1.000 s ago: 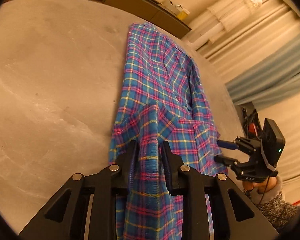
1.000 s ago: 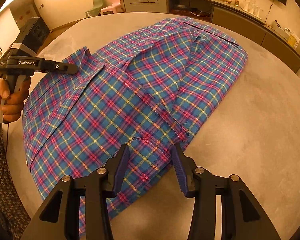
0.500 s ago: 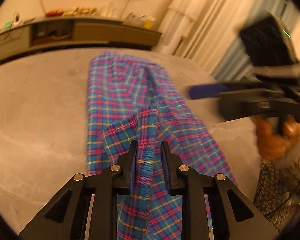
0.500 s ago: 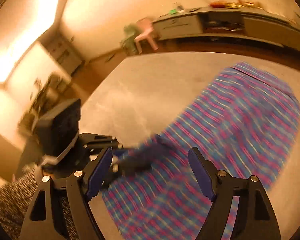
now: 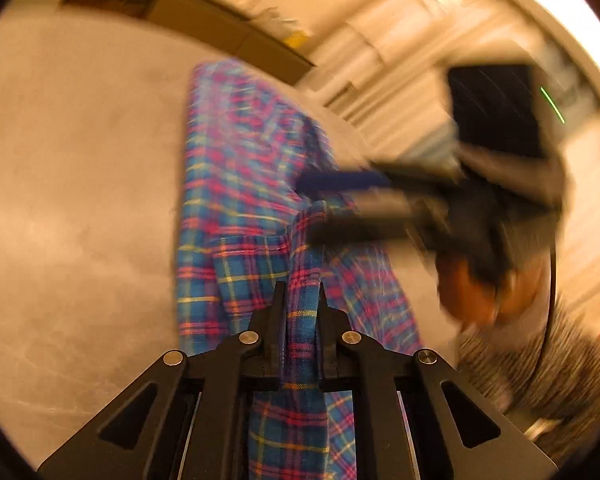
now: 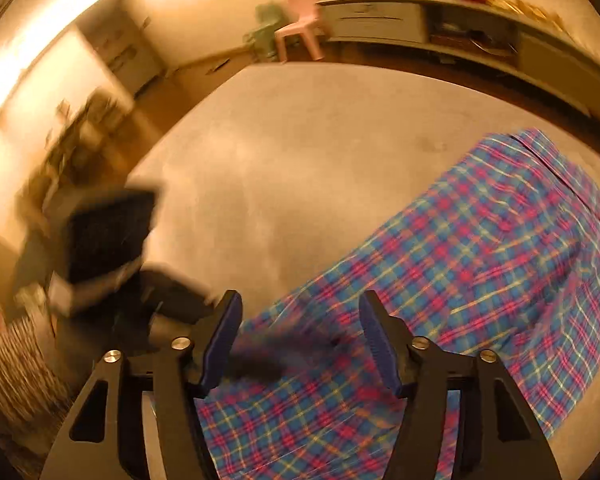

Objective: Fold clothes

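A blue, pink and yellow plaid shirt (image 5: pixel 236 184) lies lengthwise on the round grey table (image 5: pixel 68 200). My left gripper (image 5: pixel 302 294) is shut on a bunched fold of the shirt, lifted off the table. In the left wrist view the right gripper (image 5: pixel 332 204), blurred by motion, reaches in from the right with its blue fingers right at that raised fold. In the right wrist view my right gripper (image 6: pixel 300 316) is open above the shirt (image 6: pixel 480 280), and the blurred left gripper (image 6: pixel 112 240) with its dark fingertips lies between and below my fingers.
A long low cabinet (image 6: pixel 440 32) runs along the far wall, with a pink chair (image 6: pixel 300 24) beside it. Pale curtains (image 5: pixel 400 40) hang behind the table. A person's hand (image 5: pixel 480 292) and patterned sleeve (image 5: pixel 540 364) are at the right. Bare tabletop (image 6: pixel 300 160) lies left of the shirt.
My left gripper has lifted the shirt fold higher. The right gripper has swung over from the shirt's side edge, opened wide, and closed in on the fold that the left gripper holds.
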`<state>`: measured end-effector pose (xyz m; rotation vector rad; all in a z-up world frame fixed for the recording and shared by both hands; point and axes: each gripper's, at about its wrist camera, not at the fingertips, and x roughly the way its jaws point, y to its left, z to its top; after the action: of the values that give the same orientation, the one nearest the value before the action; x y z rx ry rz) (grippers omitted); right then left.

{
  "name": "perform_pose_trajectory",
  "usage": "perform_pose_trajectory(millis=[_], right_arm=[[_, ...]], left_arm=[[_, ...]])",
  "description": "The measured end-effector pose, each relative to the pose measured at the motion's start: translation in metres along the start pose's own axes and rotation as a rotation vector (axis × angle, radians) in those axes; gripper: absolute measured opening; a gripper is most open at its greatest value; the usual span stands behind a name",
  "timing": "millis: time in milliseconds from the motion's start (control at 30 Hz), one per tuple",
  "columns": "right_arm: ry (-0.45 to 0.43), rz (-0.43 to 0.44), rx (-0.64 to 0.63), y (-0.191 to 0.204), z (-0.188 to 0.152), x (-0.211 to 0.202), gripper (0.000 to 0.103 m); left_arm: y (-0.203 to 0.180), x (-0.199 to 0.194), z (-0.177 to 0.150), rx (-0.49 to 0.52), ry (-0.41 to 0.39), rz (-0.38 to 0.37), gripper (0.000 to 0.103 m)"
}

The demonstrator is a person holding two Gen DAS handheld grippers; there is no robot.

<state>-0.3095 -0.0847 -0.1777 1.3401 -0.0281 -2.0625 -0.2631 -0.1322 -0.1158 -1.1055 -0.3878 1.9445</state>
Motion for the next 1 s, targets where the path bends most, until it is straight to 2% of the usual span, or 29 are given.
perform_pose_trajectory(millis=[67,100,200,267,333,367,467,600,867,967,1000], right_arm=[[0.019,0.069,0.059,-0.015,0.016,-0.002,0.064],[0.054,0.111,0.044,-0.015,0.023,0.002,0.064],[0.182,0.086,-0.103,0.000,0.044,0.024,0.064],[0.313,0.018,-0.227,0.013,0.048,0.048,0.056],[0.445,-0.067,-0.321,0.014,0.046,0.071,0.048],[0.474,-0.075,-0.334,0.012,0.047,0.076,0.042],[0.534,-0.119,-0.413,0.012,0.047,0.085,0.041],[0.536,-0.125,-0.433,0.003,0.054,0.086,0.041],[0.447,-0.200,-0.344,-0.014,0.070,0.068,0.041],[0.282,-0.233,-0.284,-0.007,0.084,0.039,0.044],[0.213,-0.202,-0.258,-0.002,0.087,0.027,0.046]], left_arm=[[-0.024,-0.001,-0.001,0.112,-0.001,0.022,0.009],[-0.035,-0.002,-0.001,0.169,-0.002,0.033,0.009],[-0.050,-0.005,0.000,0.242,-0.014,0.047,0.008],[-0.056,-0.011,0.000,0.283,-0.035,0.049,0.008],[-0.051,-0.012,0.001,0.272,-0.032,0.056,0.007],[-0.047,-0.010,0.002,0.253,-0.026,0.064,0.007],[-0.035,-0.003,0.005,0.196,-0.007,0.087,0.007],[-0.019,0.006,0.010,0.119,0.018,0.118,0.008],[0.013,0.025,0.018,-0.034,0.068,0.180,0.012],[0.013,0.030,0.020,-0.016,0.075,0.212,0.012],[0.012,0.032,0.021,-0.009,0.077,0.223,0.012]])
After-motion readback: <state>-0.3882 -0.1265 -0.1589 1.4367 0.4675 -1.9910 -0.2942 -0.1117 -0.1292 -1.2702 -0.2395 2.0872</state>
